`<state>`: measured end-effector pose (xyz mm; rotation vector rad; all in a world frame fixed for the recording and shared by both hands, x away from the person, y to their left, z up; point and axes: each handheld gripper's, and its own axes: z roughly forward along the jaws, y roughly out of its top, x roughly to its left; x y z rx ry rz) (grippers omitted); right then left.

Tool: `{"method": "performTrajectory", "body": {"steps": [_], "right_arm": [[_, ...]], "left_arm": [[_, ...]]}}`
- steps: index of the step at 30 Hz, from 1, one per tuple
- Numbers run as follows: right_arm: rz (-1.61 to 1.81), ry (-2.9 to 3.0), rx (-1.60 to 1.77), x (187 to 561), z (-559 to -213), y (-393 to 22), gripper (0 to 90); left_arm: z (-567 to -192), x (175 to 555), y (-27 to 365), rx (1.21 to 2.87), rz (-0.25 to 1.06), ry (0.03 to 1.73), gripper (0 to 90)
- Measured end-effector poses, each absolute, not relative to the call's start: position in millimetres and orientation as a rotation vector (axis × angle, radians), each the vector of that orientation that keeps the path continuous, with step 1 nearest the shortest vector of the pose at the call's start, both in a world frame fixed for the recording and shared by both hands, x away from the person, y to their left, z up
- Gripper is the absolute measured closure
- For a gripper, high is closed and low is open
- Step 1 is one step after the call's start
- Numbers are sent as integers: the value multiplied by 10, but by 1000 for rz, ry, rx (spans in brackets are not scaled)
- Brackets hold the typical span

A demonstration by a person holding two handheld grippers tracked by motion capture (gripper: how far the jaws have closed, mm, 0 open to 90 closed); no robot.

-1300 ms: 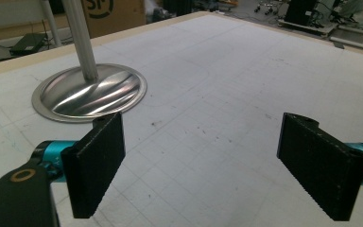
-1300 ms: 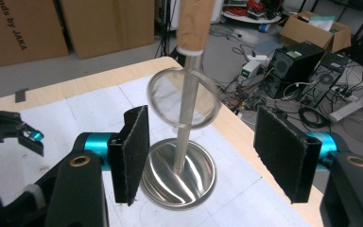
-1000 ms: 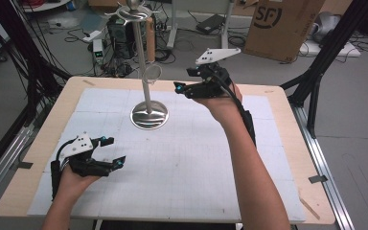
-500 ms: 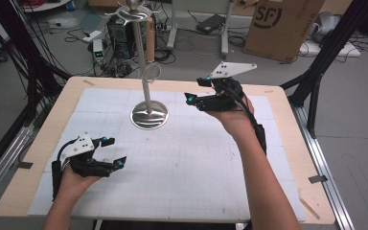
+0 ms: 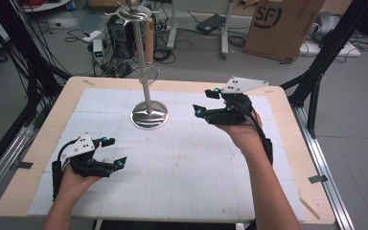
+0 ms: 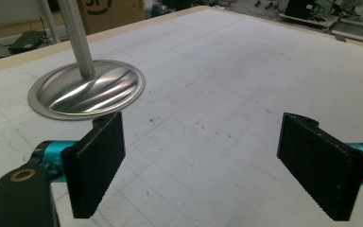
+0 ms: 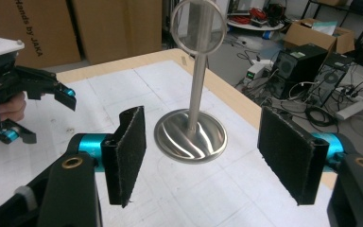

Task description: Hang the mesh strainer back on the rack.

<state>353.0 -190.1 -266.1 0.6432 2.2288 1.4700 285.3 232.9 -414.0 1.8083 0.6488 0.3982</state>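
A shiny metal stand with a round base, a thin pole and a small ring partway up rises from the white grid mat at the back centre-left. My right gripper hovers to the right of the stand, pointing towards it, jaws open and empty. Through the right gripper view the base and ring lie ahead between its pads. My left gripper rests low at the front left, open and empty. Its own view has the base at the upper left, beyond the pads.
The white mat covers a wooden table with a bare rim. Behind the table are a cardboard box, cables and electronics on the floor. Black frame struts stand at both sides.
My right gripper has drifted to the right and lower, away from the stand's pole. The left gripper has stayed where it was.
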Motion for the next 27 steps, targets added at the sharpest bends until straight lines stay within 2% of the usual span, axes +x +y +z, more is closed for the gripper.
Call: {"method": "performTrajectory", "body": {"steps": [27], "right_arm": [[1494,2198,695,3169,-3190,-2246,309]], "left_arm": [[-4150,2844,2306,1816,394,642,165]]}}
